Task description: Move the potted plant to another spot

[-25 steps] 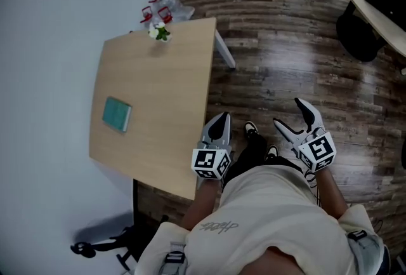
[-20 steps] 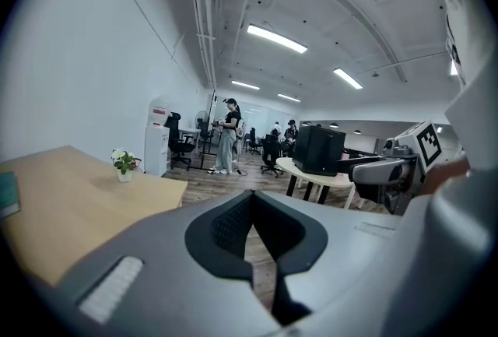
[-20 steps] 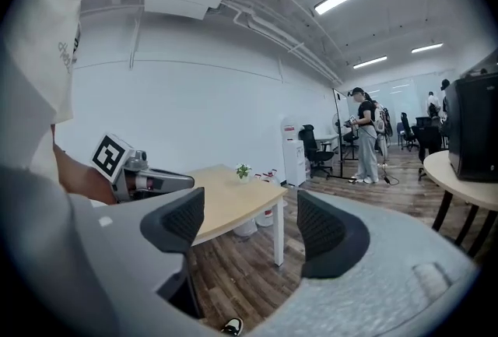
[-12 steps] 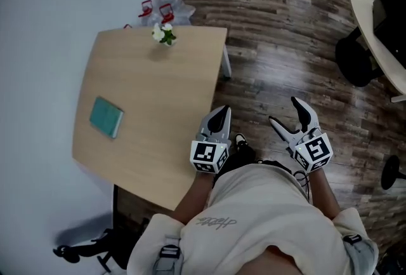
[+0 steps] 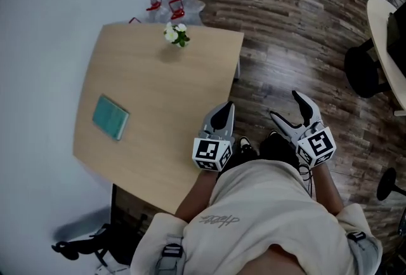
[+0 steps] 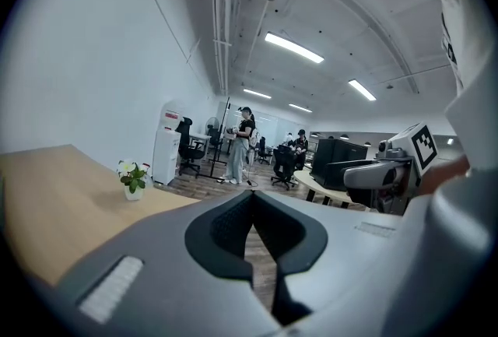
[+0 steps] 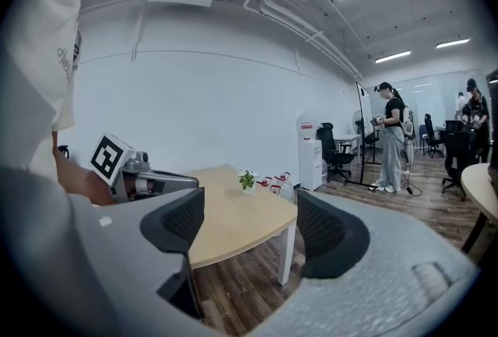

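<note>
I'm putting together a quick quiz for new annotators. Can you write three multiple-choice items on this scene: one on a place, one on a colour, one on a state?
1. Where does the potted plant stand?
A. On the floor
B. Near the far edge of the table
C. Between a gripper's jaws

2. What colour is the book lying on the table?
A. Teal
B. Red
C. Black

3. How do the jaws stand?
A. Both pairs apart
B. Both pairs together
C. Left gripper together, right gripper apart

Answers:
1. B: in the head view the plant sits on the tabletop by its far edge.
2. A: the book shows teal against the light wood.
3. C: each gripper view shows its own jaws so, with nothing held between them.
</note>
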The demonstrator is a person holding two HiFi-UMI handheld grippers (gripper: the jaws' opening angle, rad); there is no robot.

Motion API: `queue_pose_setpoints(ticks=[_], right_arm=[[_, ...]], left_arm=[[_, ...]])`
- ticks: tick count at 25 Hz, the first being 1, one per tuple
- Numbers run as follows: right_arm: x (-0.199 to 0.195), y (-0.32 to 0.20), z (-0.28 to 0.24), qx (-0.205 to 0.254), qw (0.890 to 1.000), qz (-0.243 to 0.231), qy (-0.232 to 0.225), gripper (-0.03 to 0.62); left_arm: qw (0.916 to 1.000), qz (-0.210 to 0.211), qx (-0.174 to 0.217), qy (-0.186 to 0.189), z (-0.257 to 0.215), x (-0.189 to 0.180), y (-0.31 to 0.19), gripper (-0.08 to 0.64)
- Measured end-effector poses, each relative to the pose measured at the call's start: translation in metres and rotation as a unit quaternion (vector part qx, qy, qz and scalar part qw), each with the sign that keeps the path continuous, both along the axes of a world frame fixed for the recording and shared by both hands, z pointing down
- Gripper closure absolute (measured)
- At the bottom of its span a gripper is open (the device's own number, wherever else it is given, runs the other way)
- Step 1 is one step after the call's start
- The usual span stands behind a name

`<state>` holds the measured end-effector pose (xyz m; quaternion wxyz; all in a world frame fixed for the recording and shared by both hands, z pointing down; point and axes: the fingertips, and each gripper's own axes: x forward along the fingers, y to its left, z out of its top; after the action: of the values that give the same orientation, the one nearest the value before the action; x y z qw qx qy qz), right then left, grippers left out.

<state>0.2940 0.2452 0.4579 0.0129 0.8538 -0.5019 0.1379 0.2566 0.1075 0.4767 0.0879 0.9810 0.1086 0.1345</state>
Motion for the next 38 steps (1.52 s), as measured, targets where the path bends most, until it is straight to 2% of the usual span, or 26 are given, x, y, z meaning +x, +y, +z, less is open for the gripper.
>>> queue_pose_setpoints(ticks=[5,10,13,18,22,29,33,38], right_arm=[[0.039,-0.022,0.003,-0.006,0.999,-0.028,0.016,0.223],[0.082,-0.05,0.012,0.013,0.996,-0.089,0.006,0.222],[0.122,-0.062,0.004,0.019,0.992,-0.121,0.019,0.222],[0.187,-0.068,0.005,0.023,0.988,-0.15,0.029,0.222],[0.215,-0.071,0.009,0.028,0.983,-0.183,0.019,0.222],[0.249,-0.09,0.014,0.028,0.968,-0.248,0.007,0.222],[0.248,-0.112,0.021,0.024,0.957,-0.289,-0.001,0.222],[0.234,-0.142,0.028,0.016,0.944,-0.328,-0.009,0.222]], left_arm=[[0.9994,-0.029,0.015,-0.011,0.002,0.028,-0.023,0.541],[0.9964,-0.076,0.031,-0.02,0.005,0.064,-0.044,0.541],[0.9929,-0.114,0.022,-0.025,-0.002,0.09,-0.052,0.541],[0.9877,-0.152,-0.036,0.002,-0.029,0.145,-0.054,0.541],[0.9814,-0.19,-0.015,0.019,-0.046,0.175,-0.062,0.541],[0.9653,-0.26,0.015,-0.002,-0.042,0.183,-0.077,0.541],[0.9565,-0.29,0.026,-0.013,-0.036,0.176,-0.084,0.541],[0.9459,-0.324,0.011,-0.015,-0.028,0.159,-0.103,0.541]])
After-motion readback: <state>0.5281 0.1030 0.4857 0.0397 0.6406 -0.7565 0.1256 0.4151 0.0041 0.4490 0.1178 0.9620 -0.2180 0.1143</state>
